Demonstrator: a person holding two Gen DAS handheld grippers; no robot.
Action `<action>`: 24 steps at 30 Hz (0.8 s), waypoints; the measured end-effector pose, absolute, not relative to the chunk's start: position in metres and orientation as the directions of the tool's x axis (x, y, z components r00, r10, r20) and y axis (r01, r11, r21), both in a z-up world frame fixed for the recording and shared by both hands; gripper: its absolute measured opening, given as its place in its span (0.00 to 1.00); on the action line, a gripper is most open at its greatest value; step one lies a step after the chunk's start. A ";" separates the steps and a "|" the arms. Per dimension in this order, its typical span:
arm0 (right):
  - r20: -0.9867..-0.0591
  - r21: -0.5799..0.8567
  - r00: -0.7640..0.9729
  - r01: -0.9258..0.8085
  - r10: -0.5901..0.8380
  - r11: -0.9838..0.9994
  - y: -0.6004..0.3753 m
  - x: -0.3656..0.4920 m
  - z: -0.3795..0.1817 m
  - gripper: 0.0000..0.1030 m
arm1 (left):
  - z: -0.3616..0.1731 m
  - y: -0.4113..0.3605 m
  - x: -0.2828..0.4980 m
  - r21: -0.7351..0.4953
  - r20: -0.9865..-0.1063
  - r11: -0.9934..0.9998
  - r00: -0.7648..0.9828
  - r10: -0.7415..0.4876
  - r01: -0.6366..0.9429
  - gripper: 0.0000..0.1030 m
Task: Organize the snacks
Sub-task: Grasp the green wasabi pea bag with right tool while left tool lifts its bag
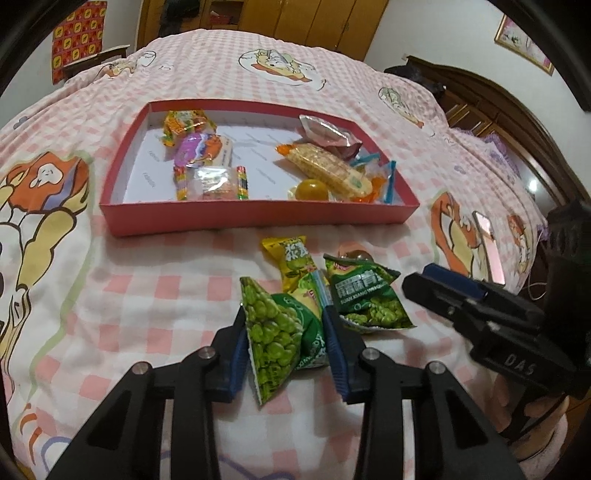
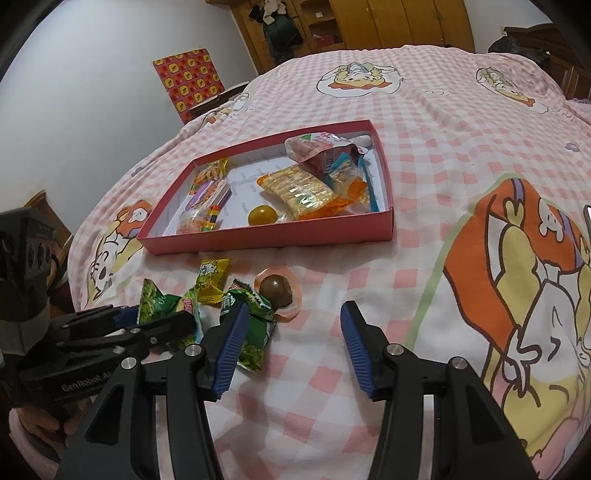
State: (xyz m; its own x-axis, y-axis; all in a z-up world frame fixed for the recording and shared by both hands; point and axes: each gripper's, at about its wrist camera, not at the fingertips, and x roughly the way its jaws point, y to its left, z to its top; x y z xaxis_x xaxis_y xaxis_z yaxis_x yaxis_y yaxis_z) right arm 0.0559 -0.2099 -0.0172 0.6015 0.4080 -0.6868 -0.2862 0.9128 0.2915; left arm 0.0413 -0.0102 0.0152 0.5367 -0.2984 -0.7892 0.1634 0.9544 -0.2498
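My left gripper (image 1: 285,314) is shut on a green pea packet (image 1: 273,332), which stands on edge between the blue pads on the bed. Just beyond it lie a yellow packet (image 1: 291,258) and a second green packet (image 1: 369,299). In the right wrist view a brown ball sweet (image 2: 275,291) in an orange wrapper sits beside that second green packet (image 2: 255,325). My right gripper (image 2: 293,314) hovers open just short of the sweet, with nothing between its fingers. The red box (image 1: 258,216) further back holds several snacks. The left gripper (image 2: 159,317) shows at the left of the right wrist view.
Everything rests on a pink checked bedspread (image 1: 147,295) with cartoon prints. A phone (image 1: 487,243) lies on the bed to the right. A dark wooden headboard (image 1: 498,110) runs along the right side, and wooden wardrobes (image 2: 388,22) stand behind the bed.
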 end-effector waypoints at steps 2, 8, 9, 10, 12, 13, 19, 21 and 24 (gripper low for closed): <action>-0.690 0.294 0.595 -0.291 0.413 0.910 -0.207 0.055 -0.018 0.52 | 0.019 -0.006 0.040 -0.246 -0.782 0.956 0.551 -0.292 0.157 0.38; -0.702 0.300 0.568 -0.311 0.430 0.902 -0.195 0.054 -0.021 0.52 | 0.020 0.009 0.041 -0.234 -0.773 0.965 0.579 -0.259 0.119 0.37; -0.705 0.301 0.563 -0.314 0.432 0.900 -0.192 0.054 -0.022 0.52 | 0.019 0.010 0.041 -0.229 -0.774 0.967 0.582 -0.250 0.111 0.37; -0.709 0.301 0.556 -0.318 0.434 0.899 -0.190 0.054 -0.024 0.52 | 0.018 0.012 0.041 -0.223 -0.775 0.969 0.585 -0.241 0.103 0.37; -0.715 0.301 0.547 -0.320 0.435 0.898 -0.186 0.054 -0.026 0.52 | 0.014 0.014 0.042 -0.216 -0.780 0.972 0.581 -0.231 0.096 0.37; -0.718 0.300 0.544 -0.320 0.434 0.898 -0.184 0.054 -0.027 0.52 | 0.011 0.014 0.043 -0.217 -0.786 0.971 0.572 -0.235 0.101 0.37; -0.726 0.302 0.536 -0.315 0.431 0.900 -0.176 0.055 -0.030 0.52 | 0.003 0.012 0.042 -0.213 -0.787 0.970 0.569 -0.240 0.114 0.38; -0.734 0.300 0.526 -0.316 0.429 0.900 -0.172 0.056 -0.033 0.52 | 0.003 0.013 0.042 -0.216 -0.787 0.969 0.567 -0.244 0.118 0.39; -0.737 0.293 0.523 -0.323 0.427 0.900 -0.167 0.056 -0.035 0.52 | 0.003 0.015 0.041 -0.221 -0.786 0.968 0.565 -0.250 0.122 0.39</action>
State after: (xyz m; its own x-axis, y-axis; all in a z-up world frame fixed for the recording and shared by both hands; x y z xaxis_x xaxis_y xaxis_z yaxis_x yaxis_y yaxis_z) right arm 0.0557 -0.1669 -0.0346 0.5234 0.4275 -0.7371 -0.3231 0.9000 0.2925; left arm 0.0409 0.0145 0.0031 0.5653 -0.2504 -0.7859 0.1218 0.9677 -0.2208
